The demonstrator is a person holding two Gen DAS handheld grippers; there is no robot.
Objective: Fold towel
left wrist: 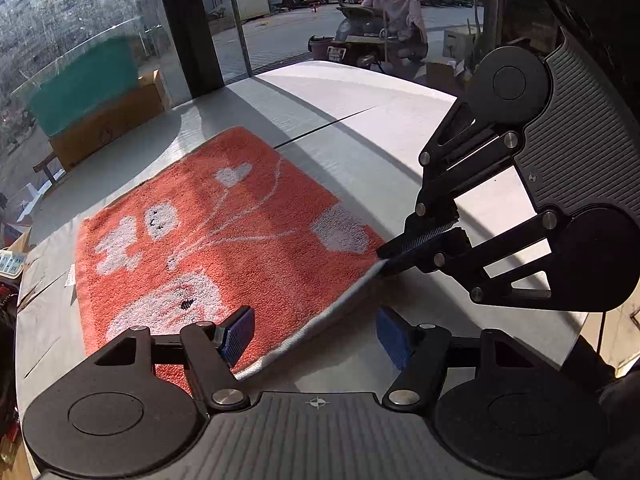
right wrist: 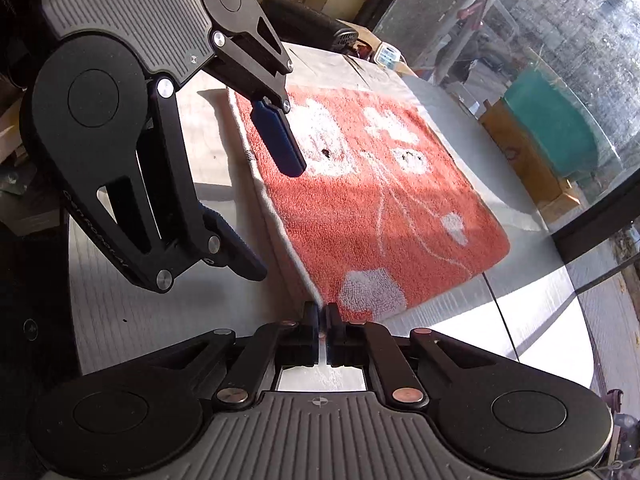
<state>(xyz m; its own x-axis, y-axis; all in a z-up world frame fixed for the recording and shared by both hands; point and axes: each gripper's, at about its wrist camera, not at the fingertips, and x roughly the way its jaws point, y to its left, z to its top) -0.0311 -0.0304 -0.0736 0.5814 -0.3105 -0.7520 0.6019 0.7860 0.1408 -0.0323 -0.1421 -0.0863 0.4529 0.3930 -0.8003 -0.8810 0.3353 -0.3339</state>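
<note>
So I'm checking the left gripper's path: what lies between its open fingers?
The towel's near white-trimmed edge and bare table, in the left wrist view; the left gripper touches neither visibly.

Plenty of bare table (left wrist: 360, 120) past the towel (left wrist: 224, 240) and off to its sides, so passing there is easy. Near edge is crowded: right hand-held gripper (right wrist: 323, 320) clamps one corner, left hand-held gripper (left wrist: 316, 336) straddles it, spread wide.

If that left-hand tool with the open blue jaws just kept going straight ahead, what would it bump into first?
Probably the orange towel. The left gripper stands open astride its white near edge, so going on it would likely meet that edge first, though its height above the table is unclear.
</note>
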